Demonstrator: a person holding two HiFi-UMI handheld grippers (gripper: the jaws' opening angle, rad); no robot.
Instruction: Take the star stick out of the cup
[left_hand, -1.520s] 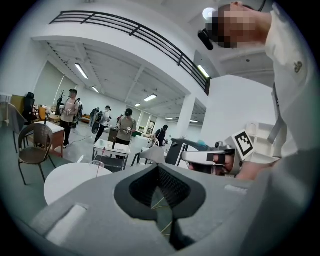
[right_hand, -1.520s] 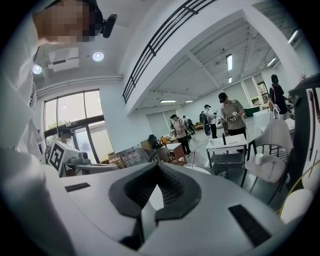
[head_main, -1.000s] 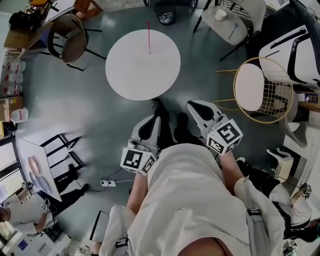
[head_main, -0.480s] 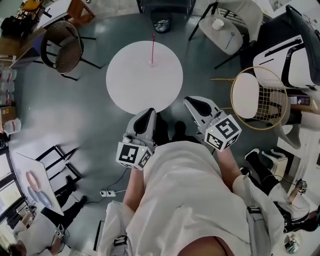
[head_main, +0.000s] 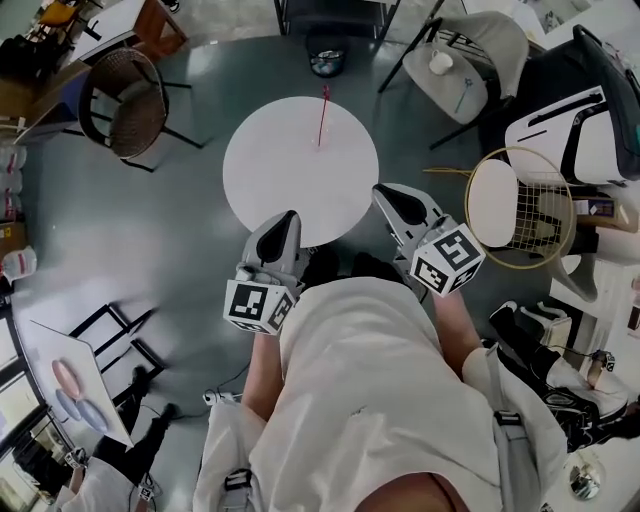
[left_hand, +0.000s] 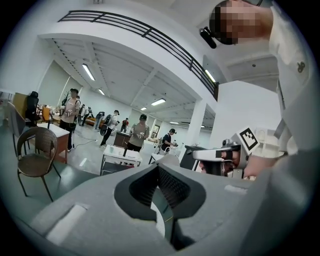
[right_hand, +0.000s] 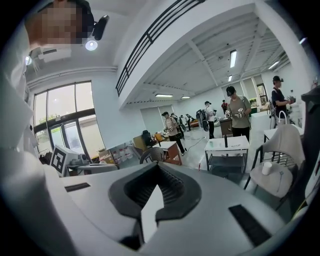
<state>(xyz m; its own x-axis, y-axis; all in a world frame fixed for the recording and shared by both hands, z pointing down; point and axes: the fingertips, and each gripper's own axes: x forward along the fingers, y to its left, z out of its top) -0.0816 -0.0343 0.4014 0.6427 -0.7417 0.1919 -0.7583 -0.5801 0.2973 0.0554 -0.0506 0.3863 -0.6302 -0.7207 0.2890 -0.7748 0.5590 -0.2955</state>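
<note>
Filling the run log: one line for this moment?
stage: pre-grasp | star stick: upright on round table, far side, untouched | left gripper: shut, empty | right gripper: shut, empty

A grey-green floor spreads under a round white desk. A wicker chair stands far left, a gold wire chair to the right, and a white chair far right. Strip lights line the white ceiling. Tall windows fill one wall, and a dark railing runs overhead.
</note>
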